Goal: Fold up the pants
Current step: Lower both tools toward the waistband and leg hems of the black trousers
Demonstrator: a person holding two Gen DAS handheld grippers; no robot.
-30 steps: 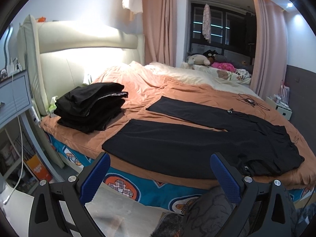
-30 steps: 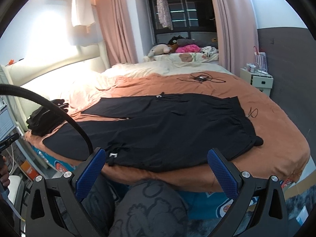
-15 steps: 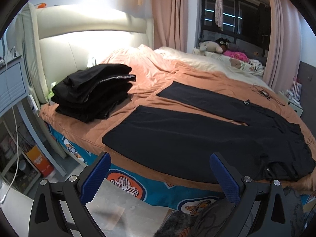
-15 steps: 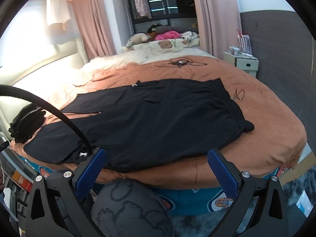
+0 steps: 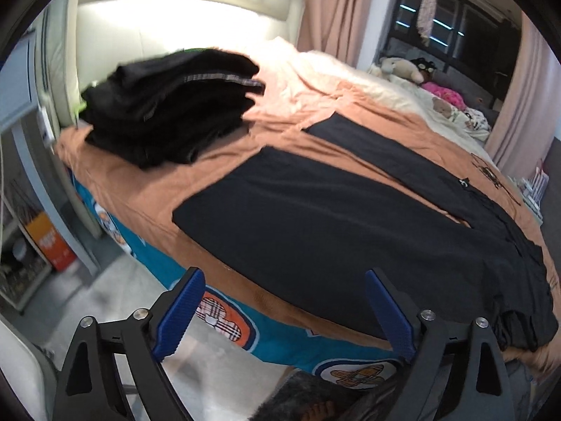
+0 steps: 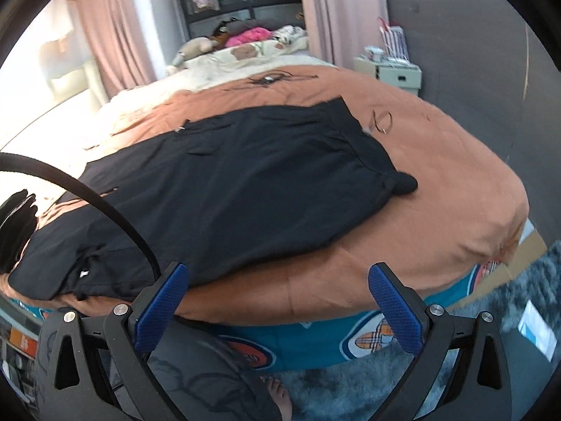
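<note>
Black pants [image 5: 343,224] lie spread flat on the orange bed cover [image 5: 147,189], legs toward the headboard, waistband at the right. In the right wrist view the pants [image 6: 228,189] fill the middle of the bed, waistband toward the right. My left gripper [image 5: 284,312] is open and empty, just off the bed's near edge in front of the near leg. My right gripper [image 6: 277,301] is open and empty, at the bed's near edge in front of the hip part of the pants.
A stack of folded black clothes [image 5: 168,105] sits at the head end of the bed. A cable [image 6: 266,78] and a hair tie [image 6: 380,121] lie on the cover. Soft toys [image 5: 403,68] lie at the far side. A white nightstand [image 6: 389,70] stands at the right.
Both grippers have moved closer to the bed and lower; the pants look larger in both views. The pants have not moved. Both grippers stay open.
</note>
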